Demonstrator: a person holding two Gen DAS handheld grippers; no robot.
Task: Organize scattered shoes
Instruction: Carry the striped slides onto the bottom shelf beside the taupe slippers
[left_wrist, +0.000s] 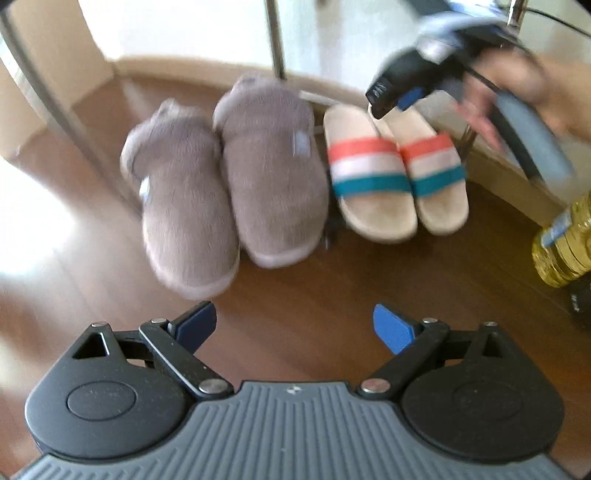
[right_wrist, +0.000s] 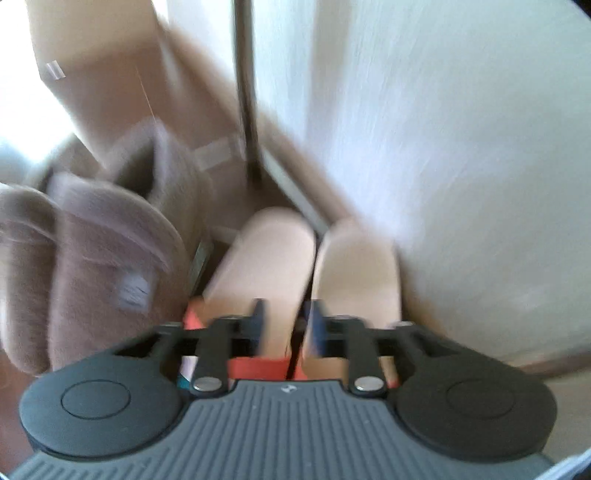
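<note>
Four shoes are lined up ahead of the left tongs (left_wrist: 294, 325): two grey slippers (left_wrist: 225, 177) touching side by side, then two striped slides (left_wrist: 397, 173) to their right, heels near the skirting. Bare floor (left_wrist: 314, 280) is left between the slipper toes and the left tongs, which are released and empty. The right tongs (right_wrist: 286, 325), partly parted with nothing clasped, are held over the slides (right_wrist: 314, 266), close beside the wall (right_wrist: 461, 147).
</note>
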